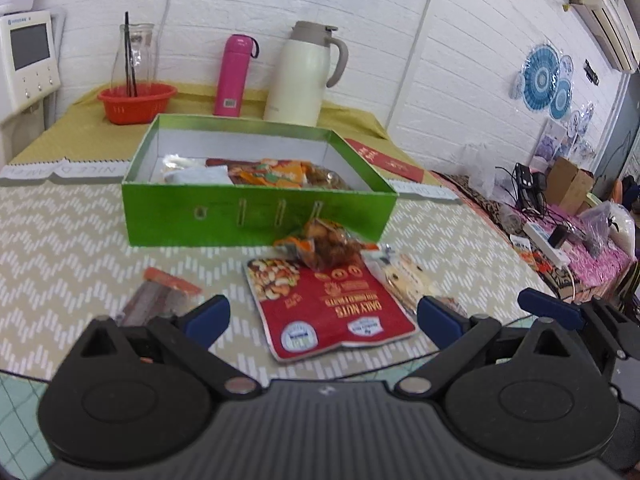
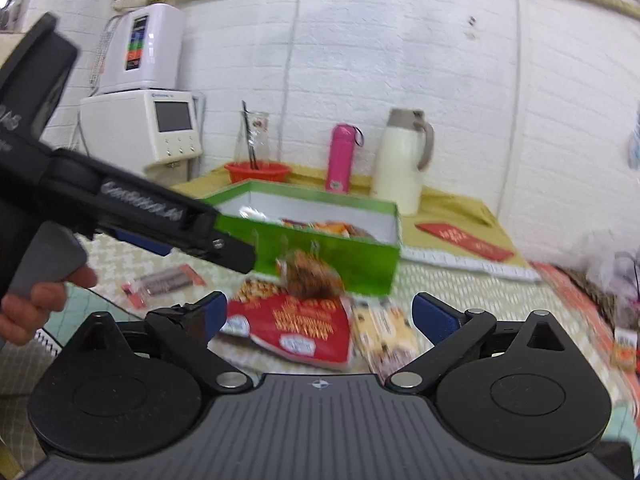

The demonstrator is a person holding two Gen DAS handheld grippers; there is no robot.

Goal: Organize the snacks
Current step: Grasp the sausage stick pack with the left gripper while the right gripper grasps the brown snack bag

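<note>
Both tools stand with their blue-padded fingers spread wide apart and nothing between them. The left tool (image 1: 322, 322) hovers low over the tabletop (image 1: 60, 248), and the red nut packet (image 1: 332, 308) lies flat just ahead of its fingers, at 12 o'clock in the left wrist view. A clear bag of brown snacks (image 1: 326, 246) rests on the packet's far edge, touching the front wall of the green box (image 1: 256, 216). A pale cookie packet (image 1: 404, 276) lies at the red packet's 3 o'clock side, partly overlapping it, and a dark bar with orange ends (image 1: 158, 296) lies apart at about 9 o'clock. The box is open and already holds several orange and clear packets. Beyond it, at 12 o'clock, stand a pink bottle (image 1: 234, 76), a cream jug (image 1: 304, 76) and a red basket (image 1: 136, 102) with a glass carafe behind it. The right tool (image 2: 318, 316) hovers over the same red packet, blurred in its view, with a hand (image 2: 36, 300) gripping the left tool's handle at 9 o'clock.
</note>
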